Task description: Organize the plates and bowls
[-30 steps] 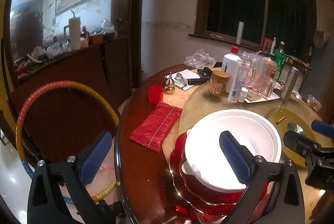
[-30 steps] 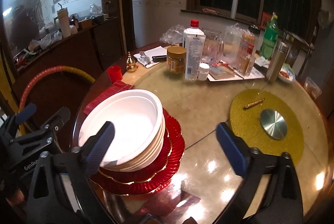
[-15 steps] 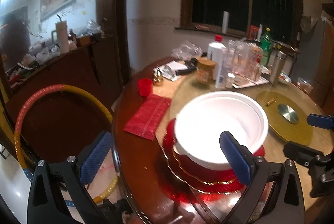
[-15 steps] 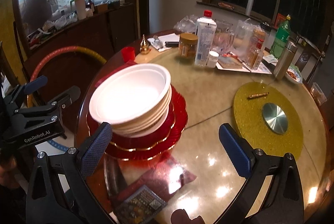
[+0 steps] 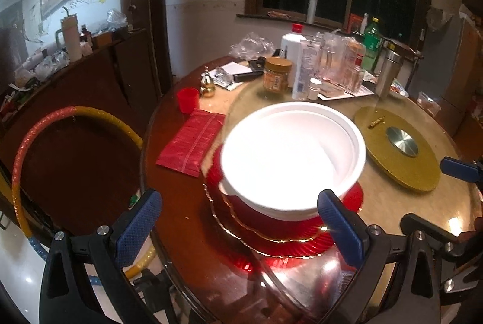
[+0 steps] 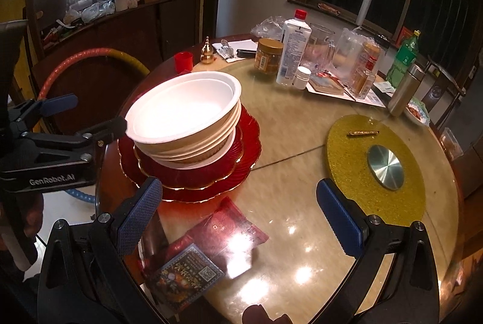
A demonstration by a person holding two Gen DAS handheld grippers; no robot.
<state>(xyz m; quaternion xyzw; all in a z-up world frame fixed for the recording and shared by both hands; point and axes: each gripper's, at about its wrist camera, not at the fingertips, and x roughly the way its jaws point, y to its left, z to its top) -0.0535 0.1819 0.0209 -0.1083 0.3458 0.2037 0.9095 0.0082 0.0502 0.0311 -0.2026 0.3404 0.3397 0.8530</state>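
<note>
A stack of white bowls point(image 5: 289, 155) sits on stacked red gold-rimmed plates point(image 5: 283, 236) near the round table's left edge. It also shows in the right wrist view: the bowls point(image 6: 187, 115) on the plates point(image 6: 241, 143). My left gripper point(image 5: 238, 227) is open and empty, held in front of the stack; in the right wrist view it point(image 6: 87, 115) is at the stack's left, its lower finger close to the top bowl's rim. My right gripper point(image 6: 238, 215) is open and empty, above the table in front and to the right of the stack.
A gold disc point(image 6: 377, 167) with a metal hub lies at the right. Bottles, jars and a thermos point(image 6: 404, 88) crowd the far side. A red packet point(image 5: 193, 140) and red cup point(image 5: 187, 100) lie left; packets point(image 6: 208, 248) lie near. A hoop point(image 5: 36, 143) leans beside the table.
Both grippers have pulled back and up from the stack, so the bowls and plates look farther away. The stack has stayed in place. Both grippers stay open.
</note>
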